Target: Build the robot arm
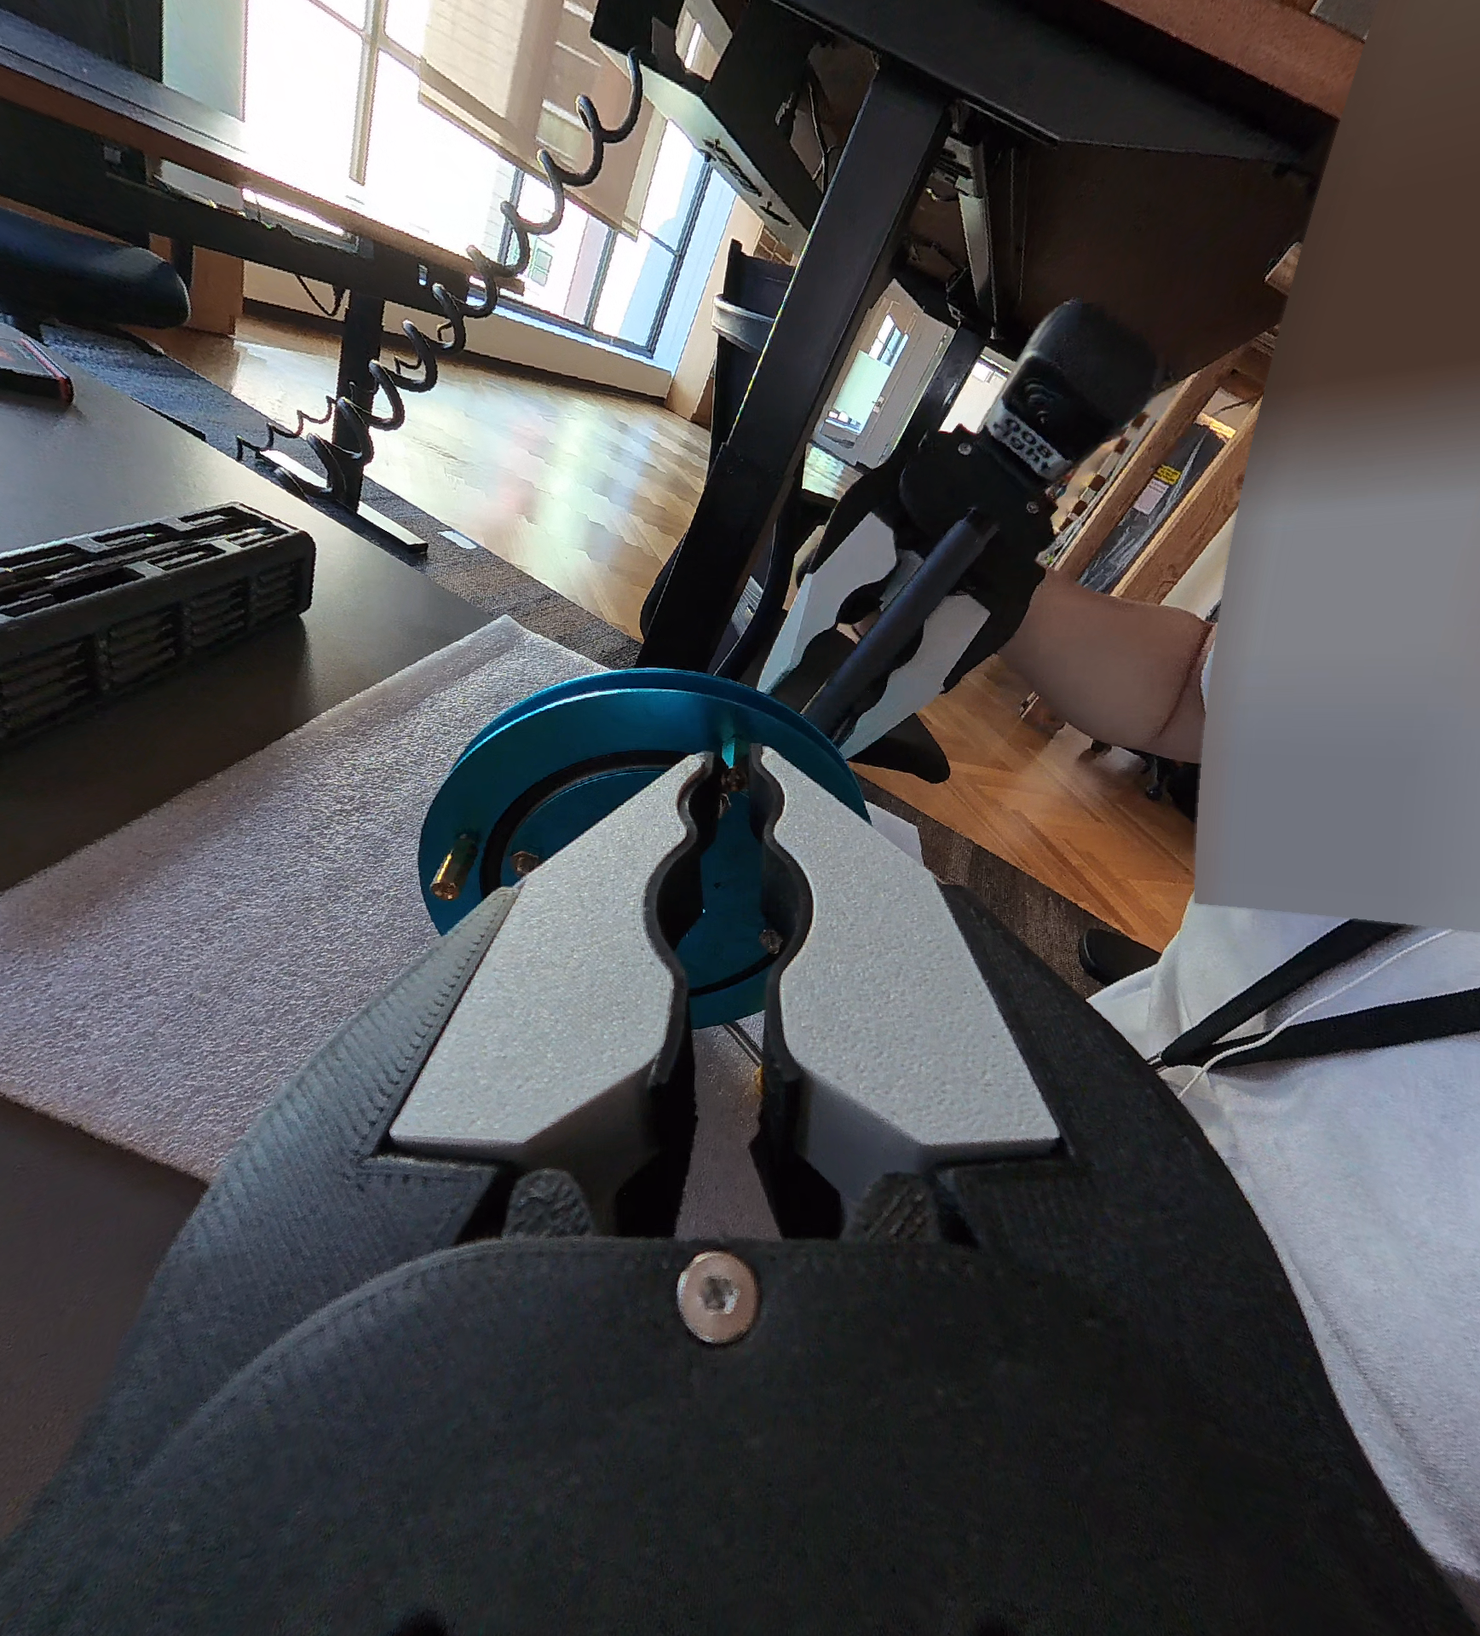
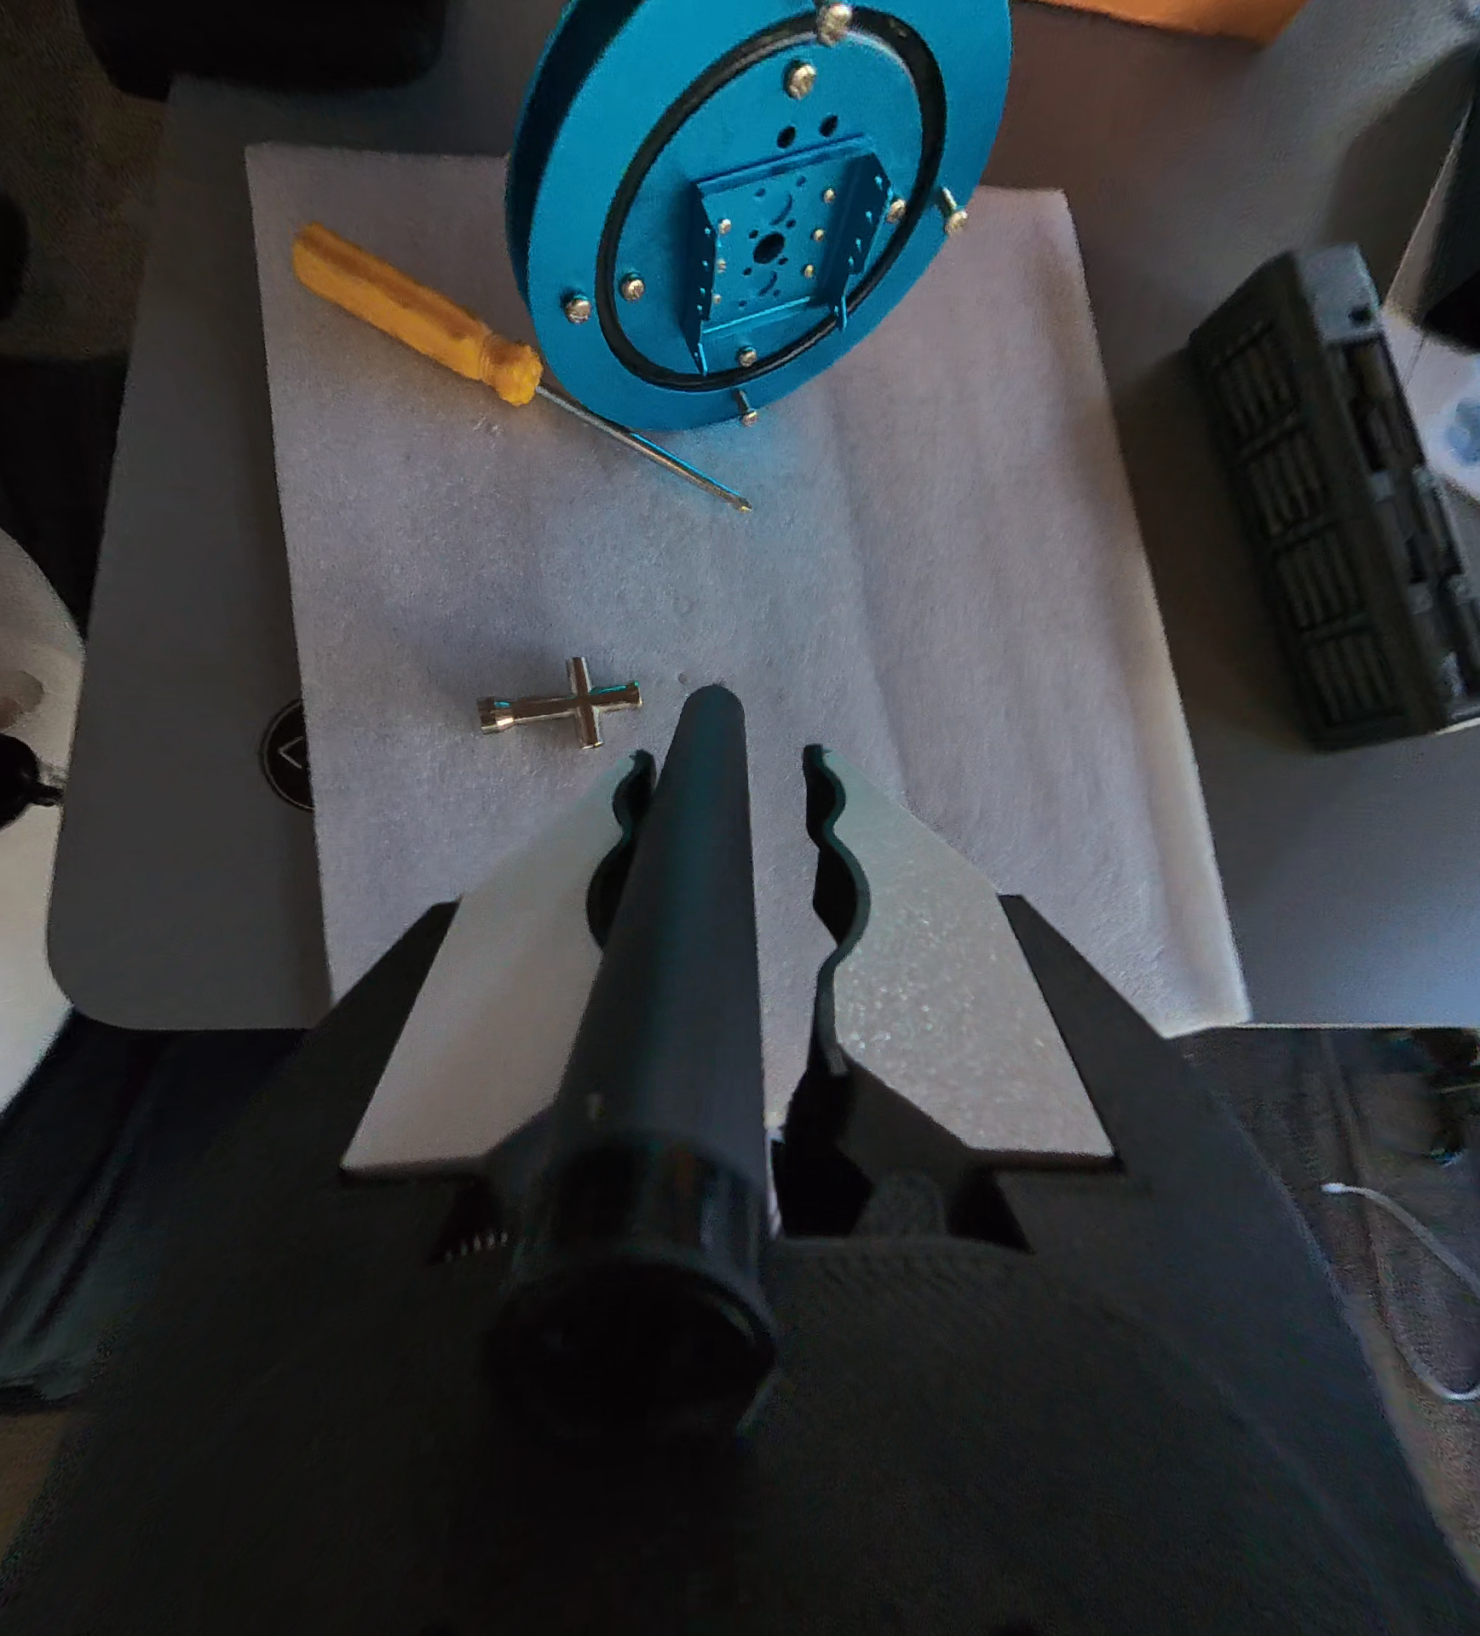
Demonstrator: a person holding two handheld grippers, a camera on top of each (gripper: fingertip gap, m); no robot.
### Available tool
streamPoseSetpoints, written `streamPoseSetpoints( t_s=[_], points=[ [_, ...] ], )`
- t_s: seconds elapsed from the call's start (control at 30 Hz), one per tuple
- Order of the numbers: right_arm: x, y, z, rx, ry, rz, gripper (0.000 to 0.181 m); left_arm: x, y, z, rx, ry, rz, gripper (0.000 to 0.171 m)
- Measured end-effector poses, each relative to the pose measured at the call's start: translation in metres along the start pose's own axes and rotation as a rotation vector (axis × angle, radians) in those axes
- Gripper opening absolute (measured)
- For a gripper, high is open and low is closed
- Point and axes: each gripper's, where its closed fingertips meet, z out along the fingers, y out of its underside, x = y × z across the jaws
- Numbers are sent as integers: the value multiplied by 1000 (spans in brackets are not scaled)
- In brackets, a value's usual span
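A blue metal disc with a black ring and brass standoffs stands on edge on a white foam sheet. My left gripper is shut on the disc near its upper rim. In the right wrist view the disc shows a square blue bracket screwed to its centre. My right gripper is shut on a long black screwdriver that points forward above the foam. In the left wrist view the right gripper holds this tool just behind the disc.
A yellow-handled screwdriver and a silver cross wrench lie on the foam sheet. A black bit case sits to the right; it also shows in the left wrist view. A person's forearm and a desk leg are beyond. The left gripper's tips are roughly 15 cm from the right gripper's.
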Motion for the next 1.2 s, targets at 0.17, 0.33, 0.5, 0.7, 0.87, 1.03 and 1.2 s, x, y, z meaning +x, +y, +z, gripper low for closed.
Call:
streamPoseSetpoints(
  t_s=[0.17,0.33,0.5,0.7,0.87,1.03,1.2],
  points=[
    [0,1,-6,8,-36,66,24,0,0,0,0,-1,1,4],
    [1,-3,-13,29,-57,106,23,0,0,0,0,-1,1,4],
    [0,-5,-15,53,-85,188,25,0,0,0,-1,1,1,4],
    [-3,0,-15,26,-66,94,25,0,0,0,-2,1,2,4],
    [0,-9,-13,90,-46,84,25,0,0,0,-1,-3,4,4],
    [7,-16,-13,186,-24,149,24,0,0,0,1,-3,0,4],
    [12,-17,-12,171,-26,242,25,-1,0,1,-1,-2,1,4]
  ],
)
